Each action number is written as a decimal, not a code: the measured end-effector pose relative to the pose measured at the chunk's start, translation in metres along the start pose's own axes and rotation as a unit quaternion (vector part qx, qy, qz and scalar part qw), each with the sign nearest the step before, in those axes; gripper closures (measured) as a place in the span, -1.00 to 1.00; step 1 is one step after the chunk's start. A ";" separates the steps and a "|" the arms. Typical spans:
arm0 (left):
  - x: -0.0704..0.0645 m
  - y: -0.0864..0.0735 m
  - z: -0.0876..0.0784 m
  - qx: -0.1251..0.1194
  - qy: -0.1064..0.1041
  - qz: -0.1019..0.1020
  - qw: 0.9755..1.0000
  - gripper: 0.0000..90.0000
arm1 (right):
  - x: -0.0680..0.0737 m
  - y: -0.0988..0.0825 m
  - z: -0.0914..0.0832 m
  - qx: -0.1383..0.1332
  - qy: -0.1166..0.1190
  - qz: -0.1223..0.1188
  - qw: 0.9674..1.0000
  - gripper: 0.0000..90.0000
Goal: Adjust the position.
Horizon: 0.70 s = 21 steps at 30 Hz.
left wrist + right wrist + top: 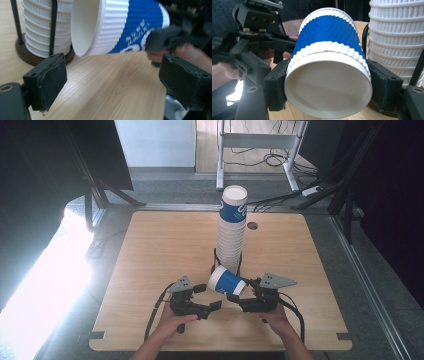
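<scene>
Clamped across the base end by the right gripper (239,296), blue cup (226,281) on its side, mouth offered toward the left gripper (209,296). Gaping, empty there, just short of the rim. Stack of cups (231,237) behind, presumably its source or destination.

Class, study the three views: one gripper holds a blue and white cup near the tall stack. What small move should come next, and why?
Probably the right gripper should tip the cup upright and lift it toward the stack. The cup lies sideways, clamped at its base, and the left gripper is open and empty, short of its mouth.
</scene>
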State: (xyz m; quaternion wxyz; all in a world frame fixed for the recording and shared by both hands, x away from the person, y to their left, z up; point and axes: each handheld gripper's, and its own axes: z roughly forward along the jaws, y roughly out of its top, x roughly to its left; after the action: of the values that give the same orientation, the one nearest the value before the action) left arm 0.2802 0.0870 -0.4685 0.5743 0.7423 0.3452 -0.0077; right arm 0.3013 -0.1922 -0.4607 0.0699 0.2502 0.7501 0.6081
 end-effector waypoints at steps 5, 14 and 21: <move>0.003 0.002 0.003 -0.013 -0.024 -0.045 0.999 -0.82 | 0.003 -0.004 0.001 -0.012 -0.011 -0.006 1.000 -0.40; 0.008 0.005 0.008 -0.032 -0.045 -0.123 0.991 -0.83 | 0.009 -0.006 0.004 -0.030 -0.031 -0.018 0.999 -0.39; 0.019 0.000 0.010 -0.050 -0.067 -0.184 0.979 -0.84 | 0.014 -0.006 0.006 -0.043 -0.044 -0.026 0.998 -0.39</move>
State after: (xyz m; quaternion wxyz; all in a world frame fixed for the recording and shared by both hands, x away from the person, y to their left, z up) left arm 0.2986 0.0875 -0.4796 0.6213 0.6340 0.4366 -0.1459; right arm 0.2900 -0.1814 -0.4648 0.1293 0.2538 0.7257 0.6262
